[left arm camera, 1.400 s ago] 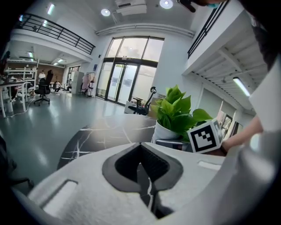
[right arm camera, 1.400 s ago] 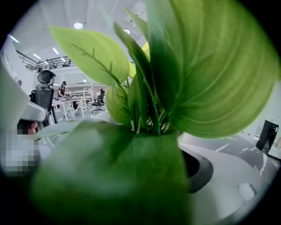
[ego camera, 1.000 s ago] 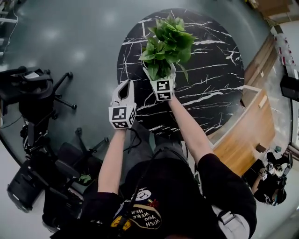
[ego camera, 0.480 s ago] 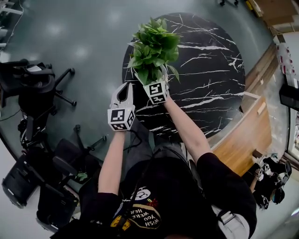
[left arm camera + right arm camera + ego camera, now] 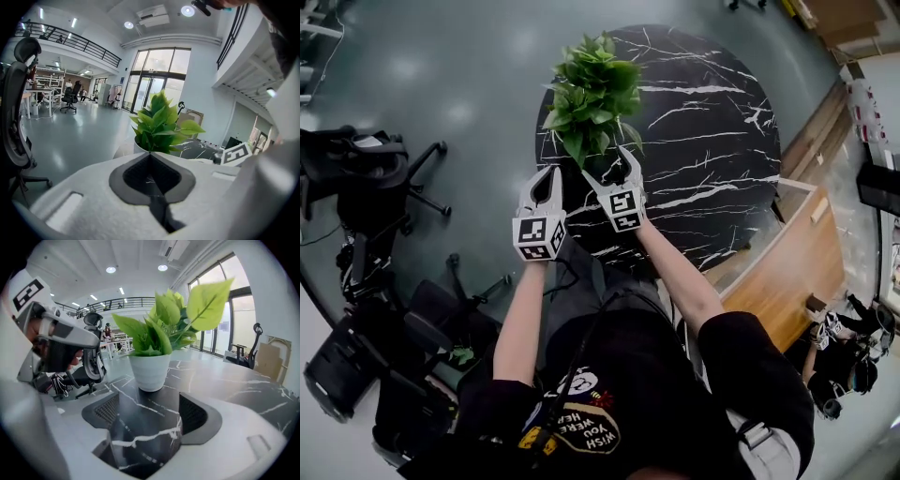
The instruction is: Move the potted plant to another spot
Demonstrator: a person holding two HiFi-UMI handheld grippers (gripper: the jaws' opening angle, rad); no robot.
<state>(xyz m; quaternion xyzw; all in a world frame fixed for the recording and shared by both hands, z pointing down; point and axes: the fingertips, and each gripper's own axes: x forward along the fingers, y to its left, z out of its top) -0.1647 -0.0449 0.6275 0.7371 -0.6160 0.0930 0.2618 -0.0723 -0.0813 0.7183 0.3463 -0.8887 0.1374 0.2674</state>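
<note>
The potted plant point(image 5: 591, 94), green leaves in a white pot point(image 5: 150, 371), stands upright on the black marble table point(image 5: 703, 141) near its left edge. My right gripper point(image 5: 611, 169) is open a little short of the pot, not touching it. Its jaws have just been closing a bit, and only the tabletop shows between them point(image 5: 150, 401). My left gripper point(image 5: 544, 180) hovers left of the right one at the table's rim, shut with nothing in it. In the left gripper view the plant point(image 5: 159, 124) rises just beyond its closed tips point(image 5: 150, 154).
The round table is ringed by grey floor. Office chairs point(image 5: 366, 187) stand to the left and lower left point(image 5: 441, 328). A wooden counter point(image 5: 787, 272) runs along the table's right side. The person's body fills the bottom of the head view.
The right gripper carried the plant leftward, let go of the pot and pulled back toward the person. The plant now stands alone. The left gripper has barely shifted.
</note>
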